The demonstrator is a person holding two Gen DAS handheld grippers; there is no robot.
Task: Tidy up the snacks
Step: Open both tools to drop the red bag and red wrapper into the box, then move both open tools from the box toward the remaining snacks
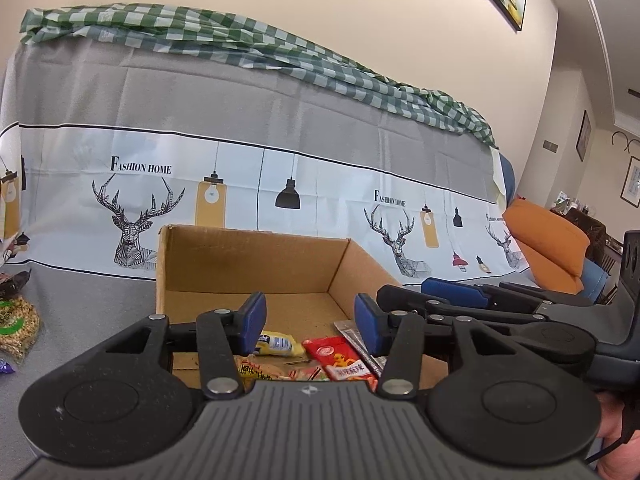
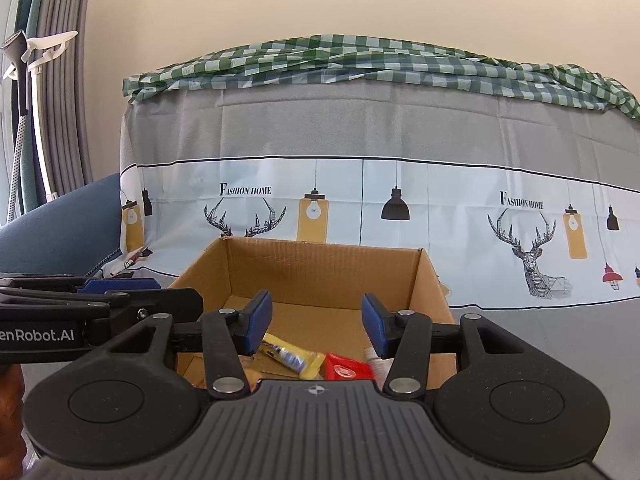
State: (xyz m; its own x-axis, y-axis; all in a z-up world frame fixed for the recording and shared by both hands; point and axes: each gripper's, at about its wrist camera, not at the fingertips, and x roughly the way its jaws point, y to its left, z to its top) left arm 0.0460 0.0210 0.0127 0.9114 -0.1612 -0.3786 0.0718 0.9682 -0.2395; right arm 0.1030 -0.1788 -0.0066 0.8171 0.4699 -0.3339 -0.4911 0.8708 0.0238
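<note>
Snacks (image 1: 340,354) inside cardboard box (image 1: 256,264) on grey surface (image 1: 92,300), more bags (image 1: 16,328) outside at left; left gripper (image 1: 310,322) and right gripper (image 2: 316,324) open, empty; risk of colliding, nudging box.

Grey printed cloth-covered surface (image 1: 100,292) carried an open brown cardboard box (image 1: 256,264) at centre. At 9 o'clock lay a clear bag of pale nuts with green label (image 1: 16,326), a purple wrapper edge (image 1: 6,367) below it.
</note>
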